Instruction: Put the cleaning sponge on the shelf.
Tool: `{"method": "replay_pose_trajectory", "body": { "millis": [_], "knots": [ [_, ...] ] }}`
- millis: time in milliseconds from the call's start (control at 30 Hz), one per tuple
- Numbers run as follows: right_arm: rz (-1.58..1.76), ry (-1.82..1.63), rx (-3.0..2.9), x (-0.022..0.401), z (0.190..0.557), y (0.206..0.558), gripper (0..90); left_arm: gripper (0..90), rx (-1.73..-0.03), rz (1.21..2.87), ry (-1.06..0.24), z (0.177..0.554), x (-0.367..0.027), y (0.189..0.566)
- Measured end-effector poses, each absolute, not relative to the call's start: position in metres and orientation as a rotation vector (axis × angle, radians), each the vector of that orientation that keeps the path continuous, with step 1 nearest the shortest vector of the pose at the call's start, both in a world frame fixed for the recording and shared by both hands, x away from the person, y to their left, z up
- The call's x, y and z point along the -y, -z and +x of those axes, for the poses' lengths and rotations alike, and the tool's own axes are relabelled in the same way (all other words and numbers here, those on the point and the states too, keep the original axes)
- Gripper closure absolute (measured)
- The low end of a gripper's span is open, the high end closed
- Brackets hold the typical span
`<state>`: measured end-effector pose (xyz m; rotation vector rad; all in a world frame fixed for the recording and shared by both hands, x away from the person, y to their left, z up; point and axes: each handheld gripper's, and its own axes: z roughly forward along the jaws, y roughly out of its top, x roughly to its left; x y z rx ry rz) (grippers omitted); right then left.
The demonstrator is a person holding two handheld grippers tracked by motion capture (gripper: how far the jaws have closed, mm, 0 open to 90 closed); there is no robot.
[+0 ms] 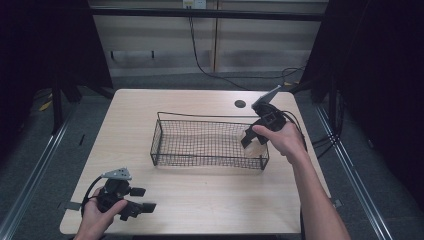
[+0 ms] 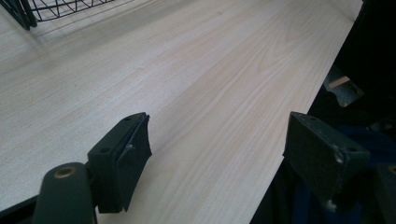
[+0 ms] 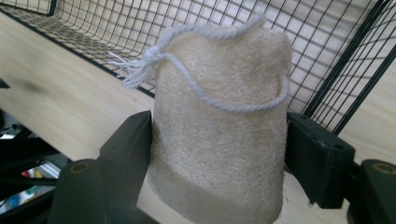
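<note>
A beige loofah pad [image 3: 219, 135] with a white string loop sits between the jaws of my right gripper [image 3: 219, 154], which is shut on it. In the high view the right gripper [image 1: 256, 138] holds the loofah [image 1: 254, 146] at the right end of the black wire basket [image 1: 165, 150], low inside it. My left gripper [image 1: 141, 200] rests near the table's front left corner, open. Nothing but bare tabletop lies between its jaws in the left gripper view [image 2: 217, 149].
The basket stands mid-table on a light wooden table [image 1: 200, 190]. A round dark hole [image 1: 240, 104] lies near the back edge. Cables trail over the floor behind the table. The table's front edge [image 2: 299, 121] runs close by the left gripper.
</note>
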<state>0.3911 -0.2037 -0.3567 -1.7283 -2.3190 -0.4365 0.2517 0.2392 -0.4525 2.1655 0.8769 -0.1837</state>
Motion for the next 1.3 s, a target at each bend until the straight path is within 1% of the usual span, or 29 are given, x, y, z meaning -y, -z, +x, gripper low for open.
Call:
{"method": "replay_pose_trajectory", "body": {
  "millis": [433, 733, 900, 1300],
  "knots": [
    [-1.829, 0.43, 2.291, 0.202, 0.399, 0.366, 27.1, 22.2, -0.884, 2.162, 0.183, 0.252, -0.24, 0.452],
    [-1.89, 0.389, 2.237, 0.197, 0.404, 0.381, 27.1, 22.2, -0.886, 2.162, 0.183, 0.252, -0.24, 0.453],
    [-1.941, 0.381, 2.211, 0.202, 0.406, 0.386, 27.1, 22.2, -0.885, 2.163, 0.187, 0.252, -0.24, 0.453],
    [-2.034, 0.265, 2.19, 0.197, 0.409, 0.409, 27.1, 22.2, -0.883, 2.167, 0.189, 0.252, -0.24, 0.453]
  ]
}}
